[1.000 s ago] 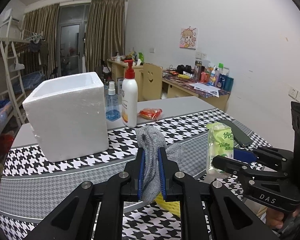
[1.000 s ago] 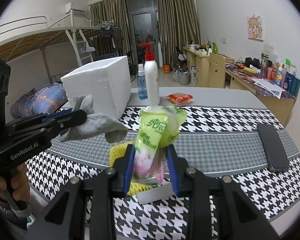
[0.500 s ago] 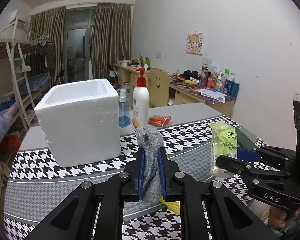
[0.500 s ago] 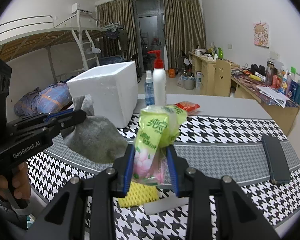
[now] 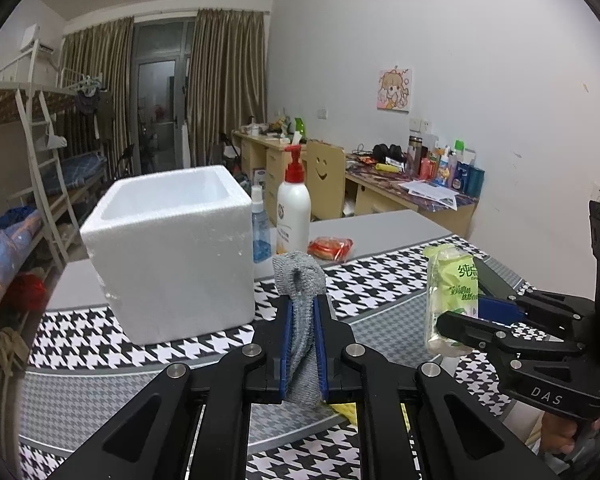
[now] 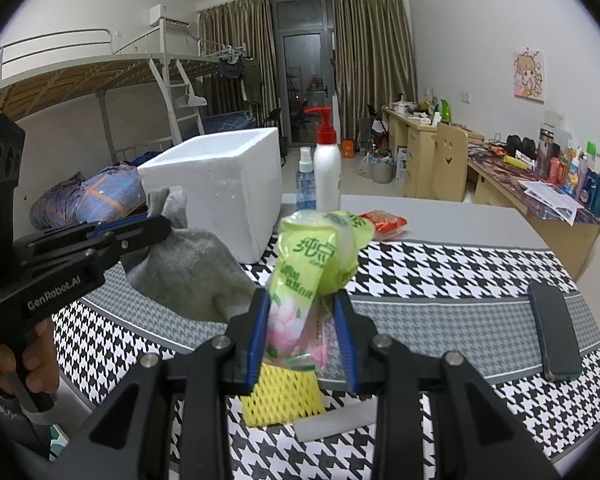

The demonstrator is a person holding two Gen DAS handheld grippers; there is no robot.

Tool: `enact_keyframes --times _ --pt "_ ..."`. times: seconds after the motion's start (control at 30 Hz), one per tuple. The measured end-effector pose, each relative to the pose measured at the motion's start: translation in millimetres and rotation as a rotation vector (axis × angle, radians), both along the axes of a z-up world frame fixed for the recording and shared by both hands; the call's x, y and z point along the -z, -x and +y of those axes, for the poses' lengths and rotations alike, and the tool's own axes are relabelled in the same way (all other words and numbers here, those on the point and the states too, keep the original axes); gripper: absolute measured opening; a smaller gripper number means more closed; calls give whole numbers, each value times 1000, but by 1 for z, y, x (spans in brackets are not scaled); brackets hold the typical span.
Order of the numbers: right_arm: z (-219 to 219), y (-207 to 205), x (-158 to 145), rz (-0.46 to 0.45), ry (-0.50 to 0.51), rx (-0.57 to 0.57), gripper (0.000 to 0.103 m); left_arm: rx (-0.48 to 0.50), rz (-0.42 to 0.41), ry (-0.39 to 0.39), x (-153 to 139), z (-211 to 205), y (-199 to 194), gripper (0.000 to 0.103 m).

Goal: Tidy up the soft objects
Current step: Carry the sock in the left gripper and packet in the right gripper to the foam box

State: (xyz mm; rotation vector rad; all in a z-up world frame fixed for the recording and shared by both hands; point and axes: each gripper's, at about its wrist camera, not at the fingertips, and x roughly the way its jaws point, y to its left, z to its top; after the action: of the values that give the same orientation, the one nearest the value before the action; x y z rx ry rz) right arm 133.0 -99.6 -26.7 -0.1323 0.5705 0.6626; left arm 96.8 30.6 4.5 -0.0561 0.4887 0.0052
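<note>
Houndstooth-covered table (image 5: 380, 276) below both my grippers, dorm room behind w/ bunk bed and desks. My left gripper (image 5: 303, 312) is closing on the grey sock (image 5: 300, 280), pads pinching it, top bunched above the tips. Right cam alone shows the sock's (image 6: 188, 268) bulk sagging under that gripper. My right gripper (image 6: 302, 320) pinches the green tissue pack (image 6: 316, 264), upright; left cam gives only its side (image 5: 450, 292). White foam box (image 5: 172, 260) sits ahead-left of the left gripper; only left cam looks into its open top. Yellow foam net (image 6: 280, 396) lies under my right tips, barely visible from left. Black phone (image 6: 552, 336) right of right gripper.
</note>
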Motion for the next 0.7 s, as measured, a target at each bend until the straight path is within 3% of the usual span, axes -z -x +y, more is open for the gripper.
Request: enact_keyframes --times 0.7 --pt "20 -8 -25 -57 0 -27 37 -45 -37 -22 -18 18 -4 11"
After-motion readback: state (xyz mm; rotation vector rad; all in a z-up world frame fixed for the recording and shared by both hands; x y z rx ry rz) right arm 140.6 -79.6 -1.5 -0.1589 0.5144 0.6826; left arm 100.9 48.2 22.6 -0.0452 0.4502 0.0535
